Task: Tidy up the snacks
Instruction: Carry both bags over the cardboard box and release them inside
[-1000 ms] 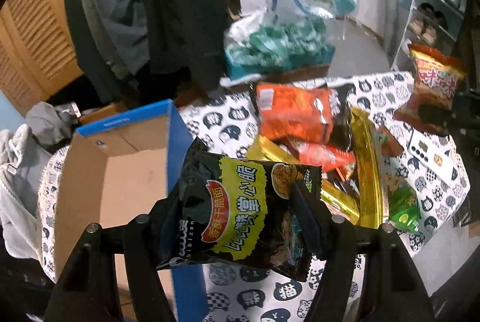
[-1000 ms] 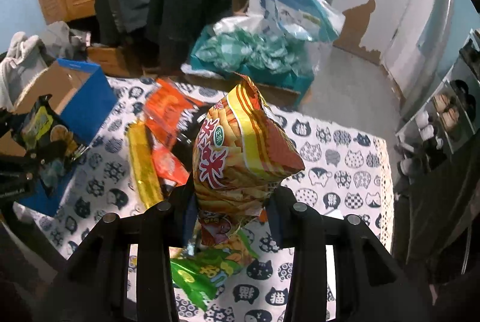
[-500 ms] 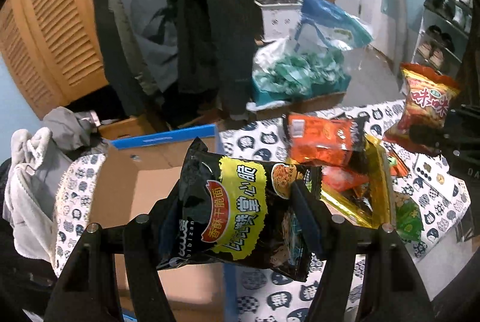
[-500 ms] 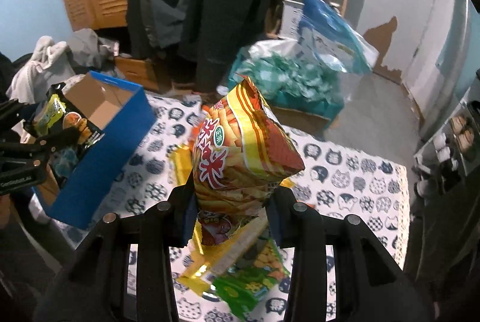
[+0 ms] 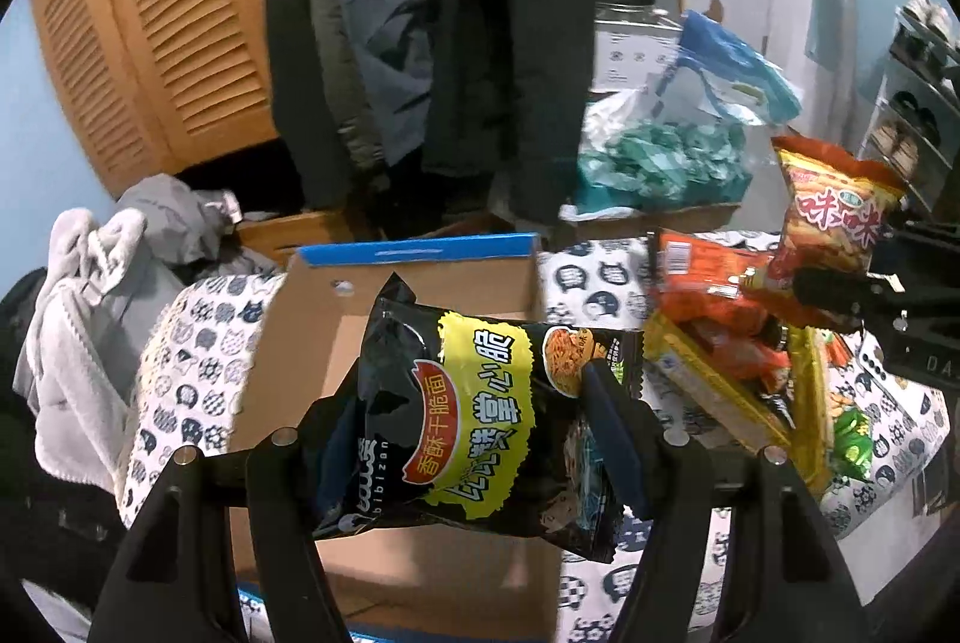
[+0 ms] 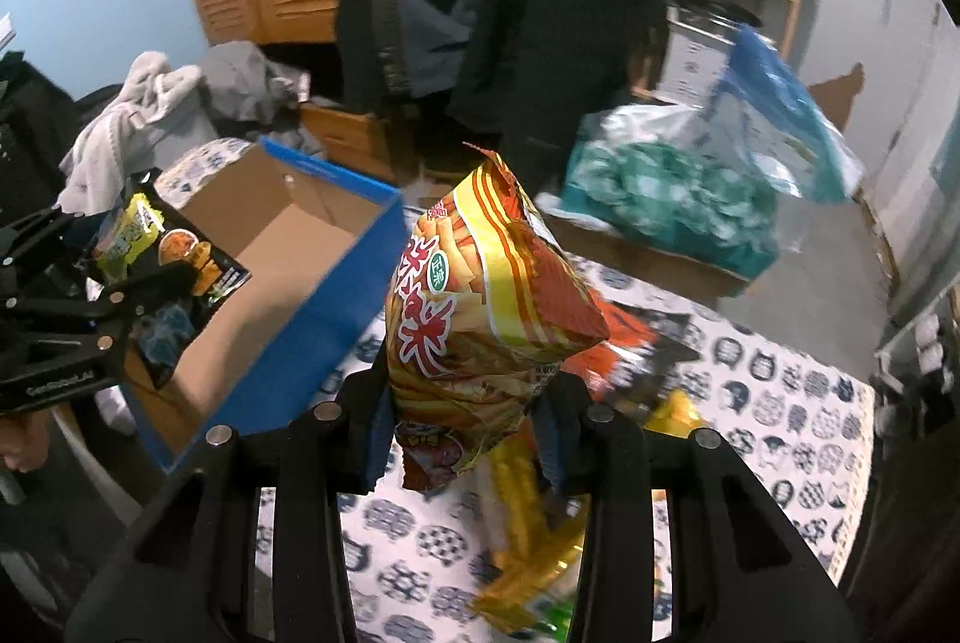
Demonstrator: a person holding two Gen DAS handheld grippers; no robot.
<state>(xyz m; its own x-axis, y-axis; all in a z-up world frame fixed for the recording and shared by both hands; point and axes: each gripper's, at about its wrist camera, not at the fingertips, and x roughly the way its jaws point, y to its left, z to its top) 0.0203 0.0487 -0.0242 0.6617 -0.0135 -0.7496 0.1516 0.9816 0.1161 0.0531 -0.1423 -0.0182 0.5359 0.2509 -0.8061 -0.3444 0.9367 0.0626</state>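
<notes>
My left gripper (image 5: 474, 421) is shut on a black and yellow noodle snack bag (image 5: 480, 415), held lying sideways above the open cardboard box with blue outer walls (image 5: 414, 247). My right gripper (image 6: 459, 403) is shut on an orange and yellow chip bag (image 6: 480, 307), held upright over the cat-print tablecloth (image 6: 780, 403) to the right of the box (image 6: 336, 307). The right wrist view shows the left gripper (image 6: 144, 295) with its black bag (image 6: 162, 253) over the box's left side. In the left wrist view the chip bag (image 5: 834, 211) hangs at the far right.
A pile of loose snacks lies on the cloth: orange packets (image 5: 708, 283), a long gold packet (image 5: 804, 403), a green packet (image 5: 852, 439). Grey clothes (image 5: 90, 295) lie left of the box. Behind the table hang dark coats (image 5: 510, 43) and a teal-filled plastic bag (image 5: 666, 157).
Both grippers have carried their bags leftward and a little upward. The black bag now hangs over the box's inside, and the chip bag has come closer to the box's blue wall.
</notes>
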